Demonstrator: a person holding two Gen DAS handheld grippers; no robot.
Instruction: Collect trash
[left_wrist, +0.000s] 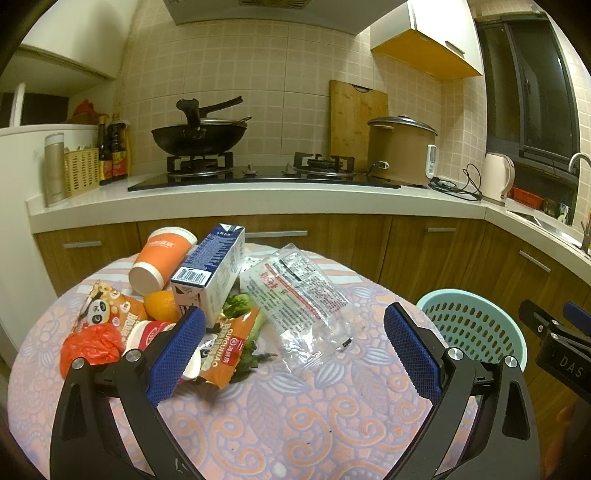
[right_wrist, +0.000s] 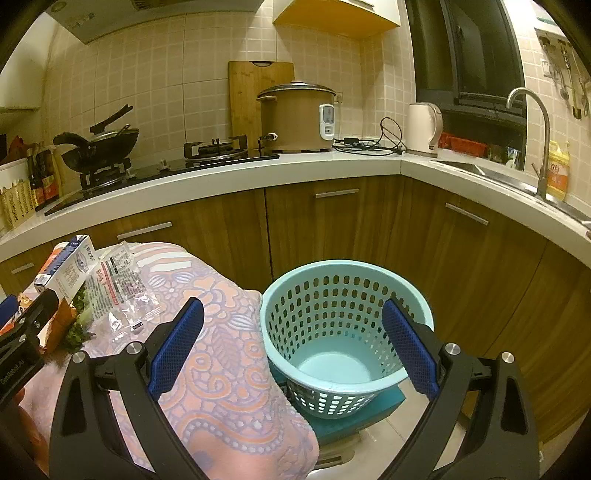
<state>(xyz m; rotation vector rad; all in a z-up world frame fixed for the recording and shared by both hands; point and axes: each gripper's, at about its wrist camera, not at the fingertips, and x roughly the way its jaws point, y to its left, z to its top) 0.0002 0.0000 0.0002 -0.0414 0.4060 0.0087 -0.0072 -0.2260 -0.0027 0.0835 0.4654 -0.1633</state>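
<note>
Trash lies on a round table with a patterned cloth (left_wrist: 280, 417): an orange paper cup (left_wrist: 162, 258) on its side, a blue and white carton (left_wrist: 212, 273), a clear plastic wrapper (left_wrist: 299, 299), an orange snack bag (left_wrist: 225, 350), a panda snack bag (left_wrist: 103, 306), a red plastic bag (left_wrist: 92, 347), an orange fruit (left_wrist: 160, 304) and lettuce (left_wrist: 240, 304). My left gripper (left_wrist: 295, 354) is open and empty above the table, before the wrapper. My right gripper (right_wrist: 291, 349) is open and empty over the rim of the empty teal basket (right_wrist: 343, 343). The basket also shows in the left wrist view (left_wrist: 472, 325).
The basket stands on a teal stool (right_wrist: 369, 413) right of the table. Wooden cabinets (right_wrist: 332, 229) and a white counter (left_wrist: 258, 199) run behind, with a wok (left_wrist: 199, 136), rice cooker (left_wrist: 402, 151), kettle (left_wrist: 498, 177) and sink tap (right_wrist: 535, 140).
</note>
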